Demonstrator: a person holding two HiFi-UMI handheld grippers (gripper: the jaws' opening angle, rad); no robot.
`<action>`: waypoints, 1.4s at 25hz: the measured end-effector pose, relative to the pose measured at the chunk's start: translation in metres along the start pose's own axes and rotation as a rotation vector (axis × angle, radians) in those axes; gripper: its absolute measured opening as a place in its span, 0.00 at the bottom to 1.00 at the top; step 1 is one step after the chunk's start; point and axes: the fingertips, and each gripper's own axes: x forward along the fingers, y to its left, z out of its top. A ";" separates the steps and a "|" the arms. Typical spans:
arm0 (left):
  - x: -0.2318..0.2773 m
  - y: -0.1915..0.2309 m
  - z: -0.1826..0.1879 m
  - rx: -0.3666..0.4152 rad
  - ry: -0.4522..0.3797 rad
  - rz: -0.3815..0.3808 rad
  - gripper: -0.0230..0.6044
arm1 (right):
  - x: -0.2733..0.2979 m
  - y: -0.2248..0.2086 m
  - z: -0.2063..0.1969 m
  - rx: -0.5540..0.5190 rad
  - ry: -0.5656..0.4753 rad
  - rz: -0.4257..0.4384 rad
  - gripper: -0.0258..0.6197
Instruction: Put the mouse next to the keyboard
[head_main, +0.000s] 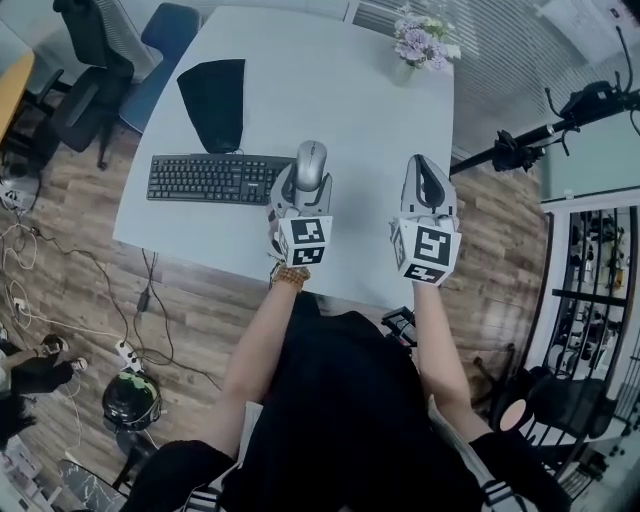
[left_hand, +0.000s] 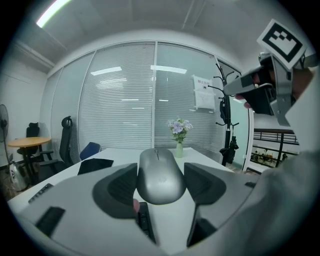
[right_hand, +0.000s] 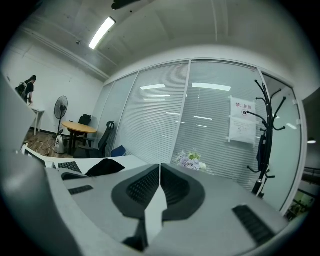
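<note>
1. On the pale table (head_main: 350, 100), the job looks to be at the placing step. The carry seems all but done, and there is bare surface to the right of the keyboard.
2. The keyboard (head_main: 205, 178) lies near the front edge. Its right end disappears under the left gripper, so exactly where it stops is hard to make out from the head view.
3. The left gripper (head_main: 306, 184) hovers at that right end, its pads pinching the mouse from both sides. The right gripper (head_main: 428, 185) hangs well apart to the right, its jaws pressed together on nothing.
4. The mouse (left_hand: 160, 175) sits between the left jaws, nose pointing away from the person. It appears to overlap the keyboard's right edge.
5. The next move likely calls for a slight shift right, then a lowering onto bare table just beside the keyboard. Only then should the jaws spread.
6. The mouse's underside is hidden, so I cannot tell whether it touches the table, rests on the keys or is held clear. A dark strip of keys shows beneath it in the left gripper view.
</note>
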 end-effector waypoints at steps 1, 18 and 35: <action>0.002 0.001 -0.005 -0.001 0.006 0.000 0.51 | 0.002 0.000 -0.003 -0.001 0.004 -0.001 0.04; 0.033 -0.013 -0.094 -0.028 0.171 -0.032 0.51 | 0.015 0.003 -0.033 -0.025 0.046 -0.004 0.04; 0.053 -0.027 -0.151 -0.039 0.365 -0.059 0.51 | 0.019 0.001 -0.053 -0.020 0.081 -0.015 0.04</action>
